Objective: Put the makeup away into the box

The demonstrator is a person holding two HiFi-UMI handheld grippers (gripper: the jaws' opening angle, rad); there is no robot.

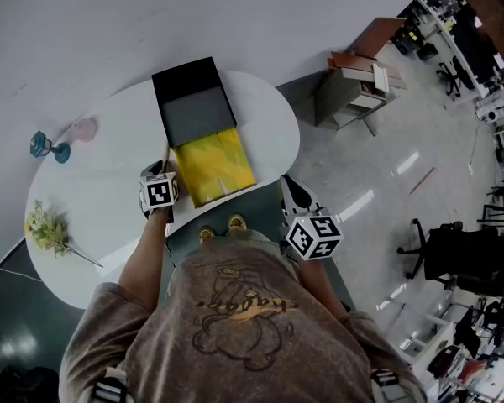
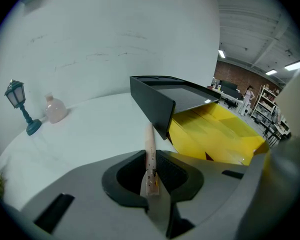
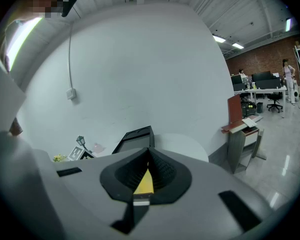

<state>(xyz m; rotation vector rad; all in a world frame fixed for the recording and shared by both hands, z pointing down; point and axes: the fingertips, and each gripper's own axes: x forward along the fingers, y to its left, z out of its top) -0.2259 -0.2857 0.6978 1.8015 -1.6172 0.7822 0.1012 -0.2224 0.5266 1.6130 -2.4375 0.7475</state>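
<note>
1 makeup pencil (image 2: pixel 149 136) tight in left claw (image 2: pixel 151 156), right claw (image 3: pixel 149 159) closed, 1 box (image 2: pixel 152 104).

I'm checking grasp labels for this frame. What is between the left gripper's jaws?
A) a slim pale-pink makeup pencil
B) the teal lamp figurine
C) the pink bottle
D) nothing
A: in the left gripper view, the makeup pencil is pinched between the jaws of the left gripper, with its free end pointing toward the black box.
</note>
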